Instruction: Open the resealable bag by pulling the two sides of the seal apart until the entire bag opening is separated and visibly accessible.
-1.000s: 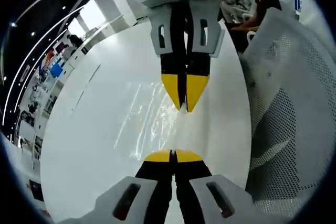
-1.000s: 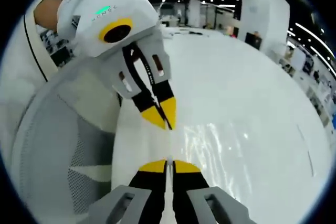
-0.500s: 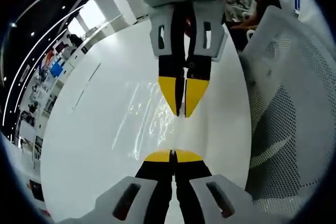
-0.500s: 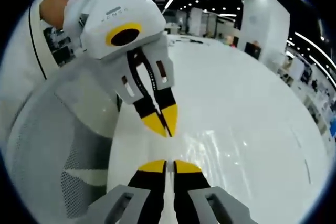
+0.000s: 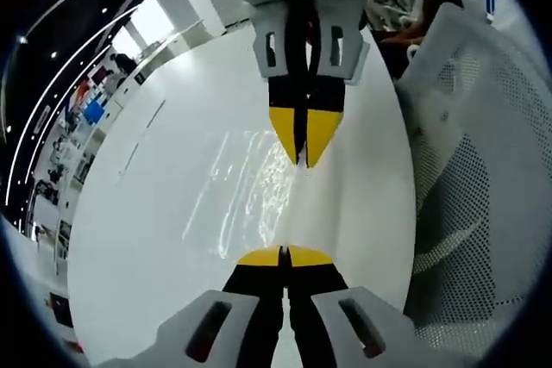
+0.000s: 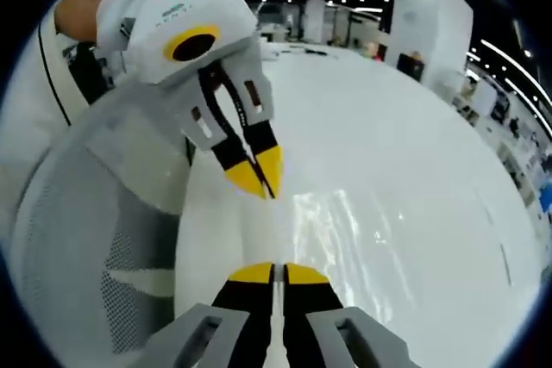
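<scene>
1. Left gripper view: the left tool rises from the bottom edge with its yellow-tipped jaws pressed together on the near edge of the clear resealable bag.
2. Same view: the right tool comes down from the top, jaws likewise pressed together, pinching the bag's far edge. The two tools point at each other, tips apart, with a strip of bag edge between them.
3. Same view: the bag spreads over the white table to the left of both tools (it is transparent, so its outline is hard to trace; whether the seal is separated cannot be told).
4. Same view: a white mesh chair back stands at the right, past the table edge.
5. Right gripper view: the right tool rises from the bottom, jaws closed on the bag edge.
6. Same view: the left tool enters from the upper left, held by a hand, jaws closed on the bag.
7. Same view: the bag lies on the table to the right of both tools; the chair back is at the left.
</scene>
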Demonstrator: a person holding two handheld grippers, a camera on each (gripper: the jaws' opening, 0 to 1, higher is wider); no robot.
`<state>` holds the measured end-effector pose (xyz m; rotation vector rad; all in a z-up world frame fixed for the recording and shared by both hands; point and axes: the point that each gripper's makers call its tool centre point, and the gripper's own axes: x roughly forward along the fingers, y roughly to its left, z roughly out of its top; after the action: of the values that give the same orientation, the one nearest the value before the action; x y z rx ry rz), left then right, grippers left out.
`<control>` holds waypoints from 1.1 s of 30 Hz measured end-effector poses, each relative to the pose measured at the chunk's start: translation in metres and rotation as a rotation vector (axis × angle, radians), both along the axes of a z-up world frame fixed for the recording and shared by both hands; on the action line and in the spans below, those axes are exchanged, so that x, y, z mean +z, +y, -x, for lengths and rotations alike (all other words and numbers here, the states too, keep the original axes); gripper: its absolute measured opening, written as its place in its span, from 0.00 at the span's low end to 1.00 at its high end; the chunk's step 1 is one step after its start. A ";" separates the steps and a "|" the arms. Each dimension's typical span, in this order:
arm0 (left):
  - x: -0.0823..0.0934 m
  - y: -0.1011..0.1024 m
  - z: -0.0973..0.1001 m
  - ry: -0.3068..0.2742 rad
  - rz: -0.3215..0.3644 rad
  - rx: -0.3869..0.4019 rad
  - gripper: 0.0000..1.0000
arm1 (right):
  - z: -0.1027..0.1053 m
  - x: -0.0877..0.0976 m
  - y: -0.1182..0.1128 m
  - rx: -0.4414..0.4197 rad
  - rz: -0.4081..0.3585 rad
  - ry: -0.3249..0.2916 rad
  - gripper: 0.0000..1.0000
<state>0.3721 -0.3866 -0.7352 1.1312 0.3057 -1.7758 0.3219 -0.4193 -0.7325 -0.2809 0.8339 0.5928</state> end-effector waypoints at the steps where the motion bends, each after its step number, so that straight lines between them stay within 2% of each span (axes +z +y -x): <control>1: 0.000 0.000 0.000 0.000 0.001 0.001 0.00 | 0.000 0.000 -0.001 -0.005 -0.003 0.001 0.00; 15: 0.002 -0.001 0.001 -0.011 0.010 -0.013 0.00 | 0.022 -0.001 -0.027 -0.036 0.027 0.021 0.00; 33: 0.002 -0.001 -0.001 -0.031 0.001 -0.031 0.00 | 0.030 -0.002 -0.039 -0.057 0.044 0.028 0.00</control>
<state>0.3731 -0.3876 -0.7328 1.1668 0.2701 -1.7838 0.2919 -0.4580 -0.7348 -0.2884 0.8799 0.5271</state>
